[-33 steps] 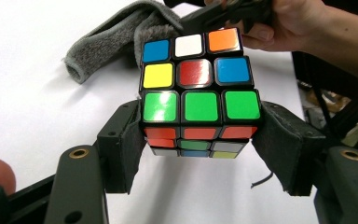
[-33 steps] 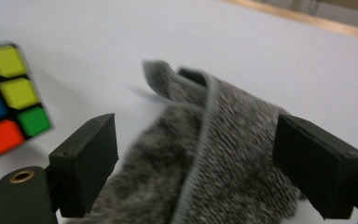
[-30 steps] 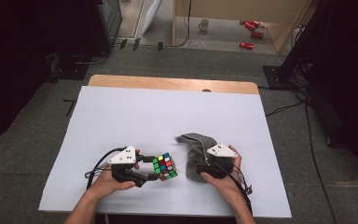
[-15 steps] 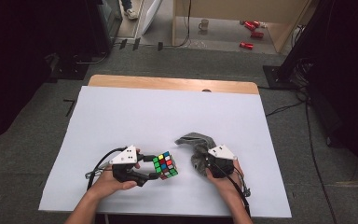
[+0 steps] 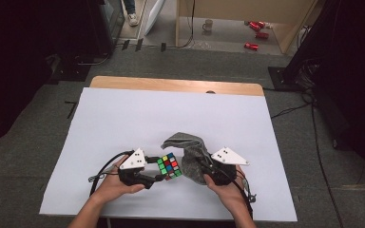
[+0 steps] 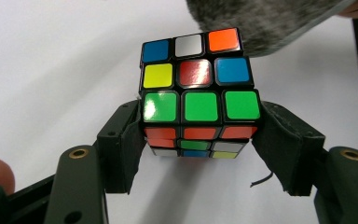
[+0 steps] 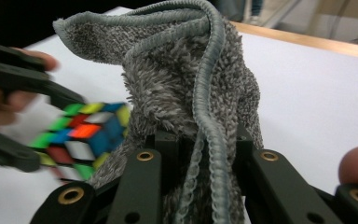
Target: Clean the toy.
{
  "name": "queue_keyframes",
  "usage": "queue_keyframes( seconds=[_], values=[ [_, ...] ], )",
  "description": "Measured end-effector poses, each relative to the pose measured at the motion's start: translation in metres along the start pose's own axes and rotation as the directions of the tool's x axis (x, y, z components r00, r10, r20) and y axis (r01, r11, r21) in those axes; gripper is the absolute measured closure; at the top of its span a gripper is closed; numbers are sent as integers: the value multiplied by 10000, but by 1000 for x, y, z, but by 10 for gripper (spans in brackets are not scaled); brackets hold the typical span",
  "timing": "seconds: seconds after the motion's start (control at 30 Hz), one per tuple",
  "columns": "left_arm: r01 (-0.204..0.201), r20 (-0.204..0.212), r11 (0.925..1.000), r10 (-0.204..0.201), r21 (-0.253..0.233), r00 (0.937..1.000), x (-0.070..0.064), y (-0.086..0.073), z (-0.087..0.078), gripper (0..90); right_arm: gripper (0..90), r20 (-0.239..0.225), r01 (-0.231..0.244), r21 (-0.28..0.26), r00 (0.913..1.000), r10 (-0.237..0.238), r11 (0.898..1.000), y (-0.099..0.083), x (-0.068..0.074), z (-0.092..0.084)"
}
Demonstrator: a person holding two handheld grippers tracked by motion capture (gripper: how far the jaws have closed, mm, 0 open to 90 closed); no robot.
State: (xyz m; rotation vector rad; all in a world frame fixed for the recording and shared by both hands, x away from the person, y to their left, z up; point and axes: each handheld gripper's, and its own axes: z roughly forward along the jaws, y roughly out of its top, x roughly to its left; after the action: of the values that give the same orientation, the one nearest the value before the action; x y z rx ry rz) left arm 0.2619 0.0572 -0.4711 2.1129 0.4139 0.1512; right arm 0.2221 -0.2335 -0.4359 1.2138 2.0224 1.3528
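Near edge of the white-covered table [image 5: 123, 114], centre. Left gripper [image 5: 159, 176] holds a scrambled Rubik's cube [image 5: 169, 166] just off the surface, its pads clamped on two opposite side faces of the lower layers; the green row and the mixed top face stand clear above the jaws in the left gripper view [image 6: 200, 93]. Right gripper [image 5: 200, 167] has just been closing and now pinches a bunched grey terry cloth [image 5: 190, 152], the hemmed edge and pile squeezed between its jaws [image 7: 191, 116]. Cloth hangs just right of the cube, nearly touching it. Handling, as judged: cube is light, rigid, with glossy sticker faces likely to slip, and its layers may twist under uneven pressure, so a grip square across flat opposite faces, as now, suits best. Cloth is soft, limp, light and not fragile; it will droop and fold, so a gathered bunch or the thick hem gives the surest hold for wiping.
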Motion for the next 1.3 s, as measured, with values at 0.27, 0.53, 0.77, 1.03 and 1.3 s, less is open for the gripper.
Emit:
queue_keyframes(
  seconds=[0.27, 0.53, 0.77, 1.03, 1.3],
  values=[
    [-563, -299, 9979, 572, 330, 9979, -11, 5, 8, 355, 727, -1179, -849, 430, 9890, 894, 9955, 5, 25, 9],
    [-783, -497, 9954, 810, 546, 9955, -16, 7, 11, 355, 719, -897, -1647, 1026, 9806, 1740, 9810, -1, 33, 23],
    [-872, -586, 9939, 912, 681, 9941, -18, 8, 14, 355, 718, -1238, -2520, 1056, 9565, 2641, 9620, 3, 33, 20],
    [-1033, -583, 9920, 1077, 726, 9925, -22, 9, 16, 355, 716, -1985, -3129, 1489, 9198, 3384, 9380, 0, 41, 26],
    [-1100, -428, 9923, 1125, 576, 9927, -21, 7, 15, 356, 720, -666, -2681, 1194, 9585, 2771, 9560, -2, 38, 27]
  ],
)
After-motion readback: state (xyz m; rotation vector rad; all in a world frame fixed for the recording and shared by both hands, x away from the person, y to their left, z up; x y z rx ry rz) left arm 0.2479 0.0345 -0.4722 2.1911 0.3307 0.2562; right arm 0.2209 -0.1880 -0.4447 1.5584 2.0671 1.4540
